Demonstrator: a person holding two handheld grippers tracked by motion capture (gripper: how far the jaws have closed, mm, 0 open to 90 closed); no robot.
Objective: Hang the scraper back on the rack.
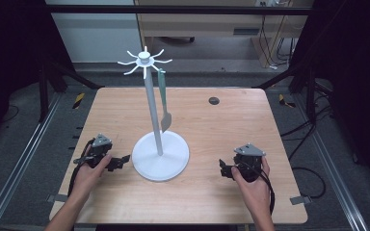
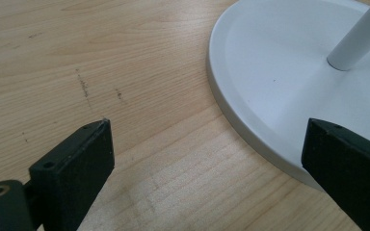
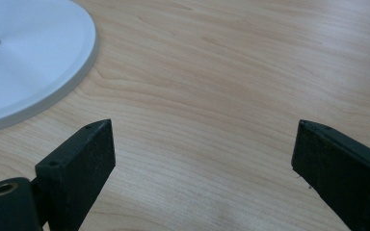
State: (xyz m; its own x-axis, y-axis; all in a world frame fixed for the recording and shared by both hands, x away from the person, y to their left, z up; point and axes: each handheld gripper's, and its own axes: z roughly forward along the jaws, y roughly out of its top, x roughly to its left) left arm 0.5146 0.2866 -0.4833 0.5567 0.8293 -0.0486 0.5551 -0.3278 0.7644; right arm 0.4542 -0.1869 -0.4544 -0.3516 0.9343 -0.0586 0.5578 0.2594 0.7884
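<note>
On the counter (image 1: 125, 202), seen from the high view, a white stand (image 1: 160, 155) sits near the middle on a round base, its thin pole rising to a ring of hooks. A green-handled spatula (image 1: 164, 103) hangs from one hook, blade down, its tip above the far side of the base. The left gripper (image 1: 120, 161) rests just beside the base's left edge, jaws apart and pointed at it. The right gripper (image 1: 223, 168) rests well apart from the base on the other side, jaws likewise apart and empty.

Hazard, judged: the stand is tall on a narrow pole. A push from either gripper on the pole or rim could rock it and swing the spatula off its hook.

From the left gripper view, both jaws stand wide apart over bare wood. The base rim (image 2: 250, 130) passes close to the right-hand jaw, and the foot of the pole (image 2: 354, 43) is visible beyond. Hazard, judged: any forward advance at this height drives that jaw into the rim and shoves the stand sideways.

From the right gripper view, the jaws are wide apart with nothing between them; the base edge (image 3: 62, 82) lies at upper left. Hazard, judged: low; contact needs a long sweep across the counter.
</note>
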